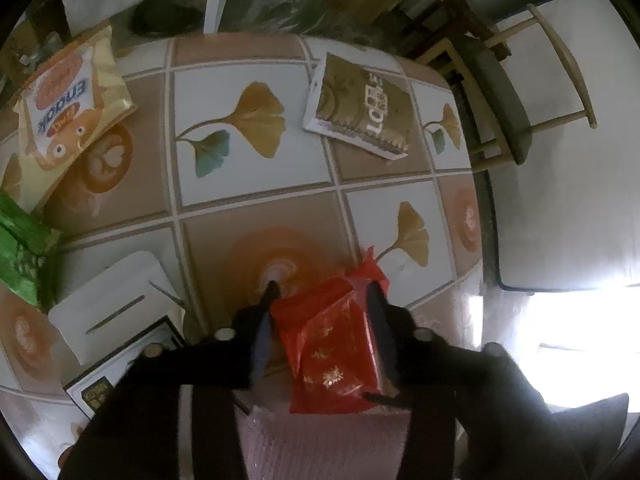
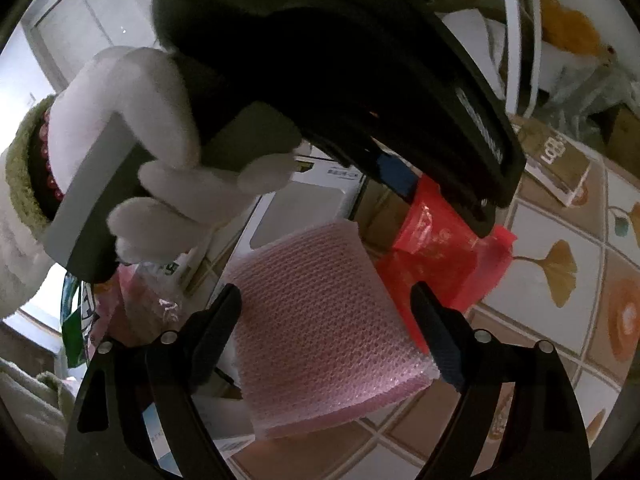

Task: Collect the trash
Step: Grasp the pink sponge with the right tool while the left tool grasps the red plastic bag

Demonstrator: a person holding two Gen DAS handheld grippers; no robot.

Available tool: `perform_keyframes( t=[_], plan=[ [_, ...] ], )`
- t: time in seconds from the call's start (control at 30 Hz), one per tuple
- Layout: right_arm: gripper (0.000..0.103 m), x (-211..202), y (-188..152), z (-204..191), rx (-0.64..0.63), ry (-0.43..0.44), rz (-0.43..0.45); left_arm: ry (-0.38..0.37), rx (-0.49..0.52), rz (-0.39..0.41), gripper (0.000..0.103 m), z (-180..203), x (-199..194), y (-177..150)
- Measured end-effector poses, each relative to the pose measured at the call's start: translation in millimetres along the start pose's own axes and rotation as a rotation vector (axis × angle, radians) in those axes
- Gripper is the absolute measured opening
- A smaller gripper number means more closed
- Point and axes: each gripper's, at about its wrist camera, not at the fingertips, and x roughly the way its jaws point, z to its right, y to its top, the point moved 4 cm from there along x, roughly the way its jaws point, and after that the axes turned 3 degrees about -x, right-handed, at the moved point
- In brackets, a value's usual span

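Your left gripper (image 1: 324, 292) points steeply down at the table (image 1: 256, 184), its fingers drawn narrow around a red packet (image 1: 332, 344). The right-hand finger lies against the packet's side; the left-hand finger sits at its other edge, though you cannot tell from the left wrist view whether that pad presses on it. No firm grip shows yet. The packet lies at about five o'clock in that view, its lower end overlapping a pink bubble-wrap pad (image 1: 320, 440) at six o'clock.

Your right gripper (image 2: 326, 300) has its fingers spread wide, one on each side of the pink bubble-wrap pad (image 2: 320, 320), touching nothing you can be sure of. In the right wrist view the red packet (image 2: 440, 248) sits at two o'clock from the pad, under the black body of the left gripper, which fills the top of the picture. Your gloved left hand (image 2: 160, 152) wraps its grey handle at nine o'clock.

Other trash lies spread over the leaf-patterned tablecloth. In the left wrist view a cream snack bag (image 1: 68, 100) rests at ten o'clock, a green wrapper (image 1: 20, 248) at nine, a gold-printed box (image 1: 360, 108) at one, and a white card (image 1: 112, 300) at eight, just beside a dark-edged box (image 1: 120, 368). A wooden chair (image 1: 520, 92) stands beyond the table edge at two o'clock.
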Motion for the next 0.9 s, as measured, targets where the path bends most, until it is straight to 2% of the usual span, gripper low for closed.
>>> perform_keyframes(
  t=[0.1,0.13,0.17,0.27,0.63,0.83,0.9],
  plan=[
    [0.084,0.0,-1.4,-5.8,-0.023,0.000,-0.009,0.005,0.003,0.004,0.032,-1.1,2.2,-0.6],
    [0.084,-0.4,-1.9,-7.9,-0.028,-0.002,-0.010,0.007,0.004,0.009,0.027,-2.0,1.8,-0.9],
    [0.084,1.4,0.9,-6.1,-0.031,-0.006,-0.010,0.006,0.003,0.012,0.014,-2.8,1.3,-1.3],
    [0.084,-1.7,0.1,-11.2,-0.046,-0.017,-0.013,-0.003,0.002,0.025,0.007,-3.8,-1.9,-3.3],
    [0.085,-9.8,-8.2,-33.1,-0.062,-0.017,-0.022,-0.046,0.009,0.156,0.002,6.7,-39.3,-2.2],
    [0.085,-7.1,-17.7,-50.4,-0.071,-0.044,-0.030,-0.037,0.031,0.233,0.001,16.3,-66.8,-4.2],
    [0.085,-6.6,-15.9,-36.7,-0.064,-0.053,-0.031,-0.047,0.025,0.257,0.001,17.1,-76.8,-5.1]
  ],
)
